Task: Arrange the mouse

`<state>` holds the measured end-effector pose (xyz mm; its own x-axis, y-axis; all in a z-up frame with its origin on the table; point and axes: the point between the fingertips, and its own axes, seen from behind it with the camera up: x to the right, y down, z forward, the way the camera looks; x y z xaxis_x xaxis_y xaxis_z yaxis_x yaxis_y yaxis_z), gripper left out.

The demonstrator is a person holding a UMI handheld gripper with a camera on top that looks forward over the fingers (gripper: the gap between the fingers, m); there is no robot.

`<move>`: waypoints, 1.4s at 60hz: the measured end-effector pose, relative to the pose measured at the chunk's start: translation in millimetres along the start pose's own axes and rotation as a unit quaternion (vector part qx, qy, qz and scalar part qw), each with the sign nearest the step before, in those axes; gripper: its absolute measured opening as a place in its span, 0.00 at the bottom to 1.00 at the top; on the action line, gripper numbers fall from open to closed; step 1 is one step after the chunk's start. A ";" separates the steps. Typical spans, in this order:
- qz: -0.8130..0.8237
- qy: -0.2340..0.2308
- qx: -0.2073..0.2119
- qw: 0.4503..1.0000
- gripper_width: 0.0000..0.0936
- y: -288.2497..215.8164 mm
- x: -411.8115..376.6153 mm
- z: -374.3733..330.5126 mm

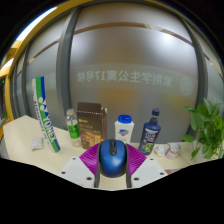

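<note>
A blue and black mouse (112, 160) sits between my two fingers, its nose pointing away from me. My gripper (112, 152) is shut on the mouse, and the magenta pads (90, 160) press against both of its sides. The mouse's underside is hidden, so whether it touches the white table (30, 150) cannot be seen.
Beyond the fingers a row of things stands on the table: a tall blue-green tube (41, 112), a small green bottle (73, 131), a brown box (91, 124), a white blue-capped bottle (124, 130) and a dark blue bottle (151, 130). A leafy plant (208, 130) stands far right. A glass wall runs behind.
</note>
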<state>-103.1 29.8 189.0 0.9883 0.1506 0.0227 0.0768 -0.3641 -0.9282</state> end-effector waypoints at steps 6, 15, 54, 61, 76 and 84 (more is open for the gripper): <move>0.028 0.040 0.029 0.998 0.38 -33.9 65.8 -30.5; 0.037 0.100 -0.029 0.994 0.38 36.3 175.5 -28.4; 0.049 0.081 -0.169 0.981 0.90 201.6 225.2 -33.0; 0.037 0.094 -0.148 0.984 0.92 175.4 216.6 -70.0; 0.013 0.117 -0.113 0.987 0.91 127.5 176.7 -179.2; 0.008 0.125 -0.101 0.987 0.91 117.8 155.5 -230.6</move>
<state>89.9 -201.6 168.9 0.9893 -0.0777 0.1233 0.0615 -0.5448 -0.8363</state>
